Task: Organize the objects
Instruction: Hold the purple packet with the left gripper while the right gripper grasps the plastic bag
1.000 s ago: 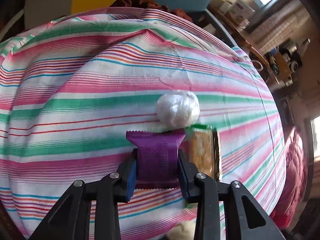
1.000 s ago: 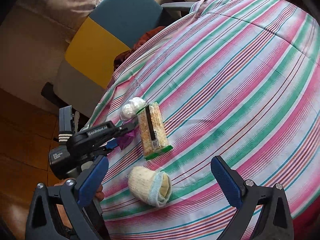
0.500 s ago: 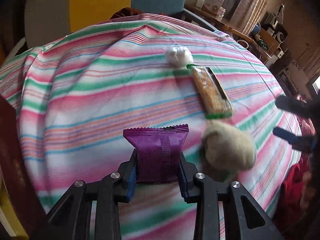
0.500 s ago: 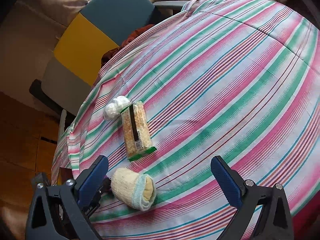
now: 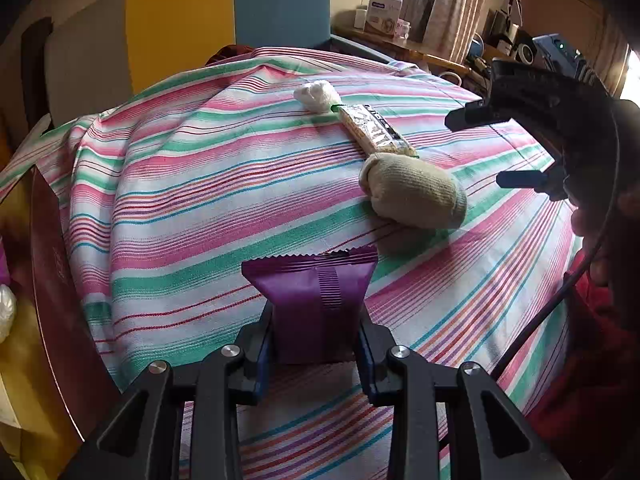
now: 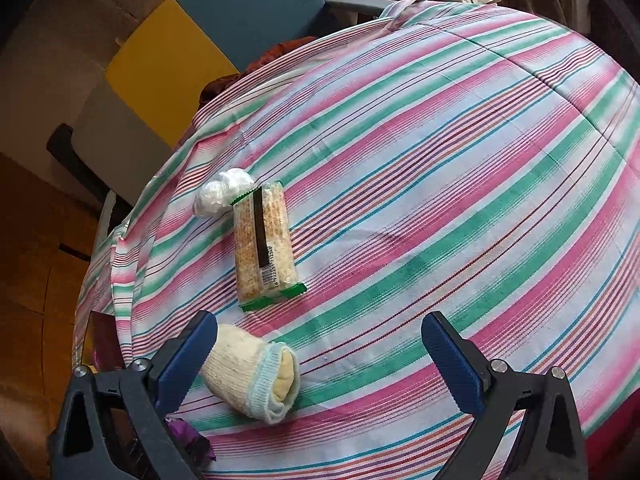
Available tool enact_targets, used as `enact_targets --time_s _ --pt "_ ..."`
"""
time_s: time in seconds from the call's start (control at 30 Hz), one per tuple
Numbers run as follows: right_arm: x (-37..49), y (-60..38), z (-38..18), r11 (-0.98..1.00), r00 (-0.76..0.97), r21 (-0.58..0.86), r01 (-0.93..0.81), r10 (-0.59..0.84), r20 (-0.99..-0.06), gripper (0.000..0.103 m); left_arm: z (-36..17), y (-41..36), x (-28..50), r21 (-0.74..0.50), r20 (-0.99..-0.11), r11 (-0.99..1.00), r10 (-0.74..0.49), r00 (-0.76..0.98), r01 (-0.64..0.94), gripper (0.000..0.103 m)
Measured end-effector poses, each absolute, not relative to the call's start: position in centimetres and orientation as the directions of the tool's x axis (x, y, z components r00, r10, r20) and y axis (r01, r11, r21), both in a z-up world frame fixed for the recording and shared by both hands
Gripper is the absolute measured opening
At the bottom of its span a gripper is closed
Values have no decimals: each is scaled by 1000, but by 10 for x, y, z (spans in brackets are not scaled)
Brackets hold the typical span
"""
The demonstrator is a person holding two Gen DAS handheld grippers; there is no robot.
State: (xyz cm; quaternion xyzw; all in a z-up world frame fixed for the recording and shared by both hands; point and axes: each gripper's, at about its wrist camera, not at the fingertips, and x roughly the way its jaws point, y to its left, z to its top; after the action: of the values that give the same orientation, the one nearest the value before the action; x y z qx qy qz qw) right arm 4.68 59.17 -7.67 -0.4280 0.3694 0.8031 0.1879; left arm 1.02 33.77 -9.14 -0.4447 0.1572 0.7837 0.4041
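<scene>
A yellow and blue chair (image 6: 208, 32) stands behind the striped tablecloth (image 6: 440, 160); curtains (image 5: 452, 4) hang beyond.

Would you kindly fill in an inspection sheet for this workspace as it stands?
Surface: striped cloth over the table.
Job's things: purple packet held in the left gripper; rolled sock, cracker pack and white plastic wad lying in a row.
Clutter: dark red box at the table's edge.
Grippers: left shut on the packet; right gripper open, empty, over the sock.
Cables: black cable by the right gripper.
Surroundings: yellow and blue chair; cluttered shelf.

One purple packet (image 5: 316, 300), one cracker pack (image 6: 262, 240), one sock roll (image 6: 256, 376), one plastic wad (image 6: 222, 196).
</scene>
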Motion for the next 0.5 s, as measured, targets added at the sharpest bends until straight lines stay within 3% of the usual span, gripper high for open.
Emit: enact_targets --time_s 0.5 --pt "33 572 -74 -741 -533 339 -580 30 -846 103 -98 328 12 -121 -763 -596 568 -309 -794 34"
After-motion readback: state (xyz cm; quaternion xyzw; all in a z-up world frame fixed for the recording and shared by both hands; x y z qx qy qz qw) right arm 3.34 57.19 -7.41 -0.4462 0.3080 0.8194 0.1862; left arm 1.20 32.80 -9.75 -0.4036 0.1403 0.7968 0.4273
